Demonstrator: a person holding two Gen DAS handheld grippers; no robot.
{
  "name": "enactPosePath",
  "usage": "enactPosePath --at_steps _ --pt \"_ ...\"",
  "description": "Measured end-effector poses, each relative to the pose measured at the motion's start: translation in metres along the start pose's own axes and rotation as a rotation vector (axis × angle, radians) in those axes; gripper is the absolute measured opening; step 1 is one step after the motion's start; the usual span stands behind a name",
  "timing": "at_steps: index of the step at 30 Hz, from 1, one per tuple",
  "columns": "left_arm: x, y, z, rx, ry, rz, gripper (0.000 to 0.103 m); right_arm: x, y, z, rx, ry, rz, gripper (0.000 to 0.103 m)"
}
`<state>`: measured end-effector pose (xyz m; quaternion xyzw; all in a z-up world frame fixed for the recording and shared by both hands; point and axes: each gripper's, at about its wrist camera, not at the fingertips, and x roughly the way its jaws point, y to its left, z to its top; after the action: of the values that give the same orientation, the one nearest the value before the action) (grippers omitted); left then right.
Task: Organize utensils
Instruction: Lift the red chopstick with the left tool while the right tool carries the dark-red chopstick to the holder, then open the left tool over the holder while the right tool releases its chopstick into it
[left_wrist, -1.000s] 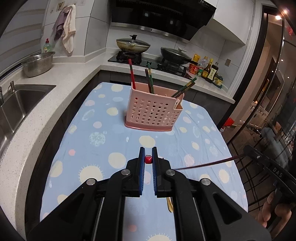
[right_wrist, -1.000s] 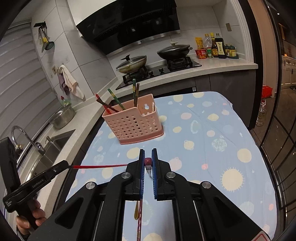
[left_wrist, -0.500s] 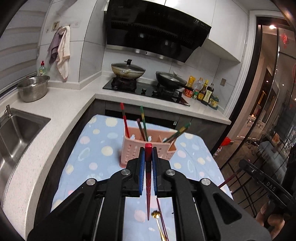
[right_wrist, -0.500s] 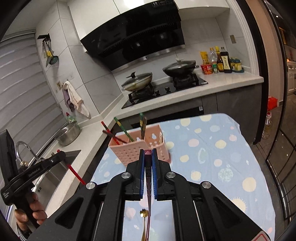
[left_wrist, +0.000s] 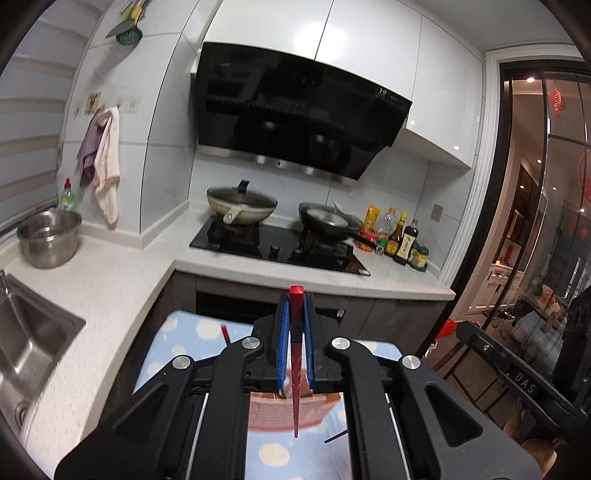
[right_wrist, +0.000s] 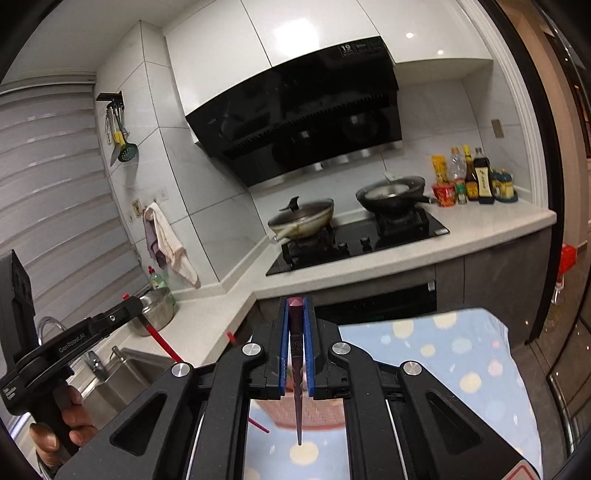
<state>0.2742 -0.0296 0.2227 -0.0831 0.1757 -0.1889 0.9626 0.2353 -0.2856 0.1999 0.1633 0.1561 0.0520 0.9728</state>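
My left gripper (left_wrist: 295, 300) is shut on a red chopstick (left_wrist: 295, 387), which hangs tip down over the pink perforated basket (left_wrist: 269, 410). My right gripper (right_wrist: 295, 306) is shut on a dark maroon chopstick (right_wrist: 297, 398), also upright with its tip over the basket (right_wrist: 325, 413). The gripper bodies hide most of the basket in both views. In the right wrist view the left gripper (right_wrist: 131, 304) shows at the left with the red chopstick (right_wrist: 162, 341) slanting down from it. Another red chopstick tip (left_wrist: 224, 332) sticks up from the basket.
The basket stands on a table with a blue dotted cloth (right_wrist: 461, 354). Behind it runs a white counter (left_wrist: 122, 273) with a sink (left_wrist: 26, 339), a steel bowl (left_wrist: 50, 238), a hob with two pans (left_wrist: 240, 206), and sauce bottles (left_wrist: 400, 240). A glass door (left_wrist: 546, 221) is at the right.
Both grippers have risen and moved toward the basket, which has dropped beneath their fingers. The held chopsticks now hang upright, tips down, instead of sticking out sideways.
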Motion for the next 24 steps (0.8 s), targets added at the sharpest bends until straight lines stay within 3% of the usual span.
enactPosePath --at_steps 5,10,24 --pt "0.019 0.0 0.028 0.021 -0.054 0.016 0.007 0.031 0.011 0.023 -0.016 -0.025 0.008 0.007" --pt "0.044 0.008 0.036 0.042 -0.059 0.063 0.007 0.062 0.014 0.029 -0.029 -0.016 -0.001 0.007" --pt "0.095 0.041 -0.002 0.007 0.066 0.099 0.007 0.121 0.001 -0.015 -0.047 0.135 -0.063 0.007"
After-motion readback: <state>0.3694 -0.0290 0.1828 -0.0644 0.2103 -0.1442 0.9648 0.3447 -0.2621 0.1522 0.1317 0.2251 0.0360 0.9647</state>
